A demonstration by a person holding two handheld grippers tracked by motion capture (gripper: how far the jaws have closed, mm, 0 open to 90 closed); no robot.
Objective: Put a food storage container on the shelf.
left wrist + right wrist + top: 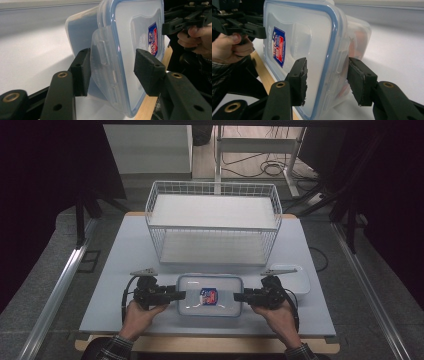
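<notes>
Here, a clear box [210, 295] with a blue-sealed lid lies flat on the table [115, 270], near the front edge and just in front of a white wire basket [212, 220]. A small white tray [295, 277] sits just beside the box's far right corner. A red-and-blue label [209, 296] is on the lid.

Left gripper [175, 295]: held in the person's left hand [137, 317], it points level at the left end of the box. In the left gripper view, the jaws straddle that end, one pad [81, 71] below, by the base and the latch flap, the other pad [147, 71] over the lid [135, 37]. The jaws stand about half open. The lower pad is at the flap; a narrow gap shows between the upper pad and the lid. Whether the pads press on the box cannot be told.

Right gripper [242, 296]: held in the right hand [275, 317], it points level at the right end of the box. In the right gripper view, its jaws straddle that end in the same way, one pad [298, 80] against the lid face, the other pad [359, 82] by the base side. The jaws stand about half open. Both pads lie very close to the plastic; firm contact cannot be confirmed.

Each gripper view also shows the opposite gripper at the far end of the box.
</notes>
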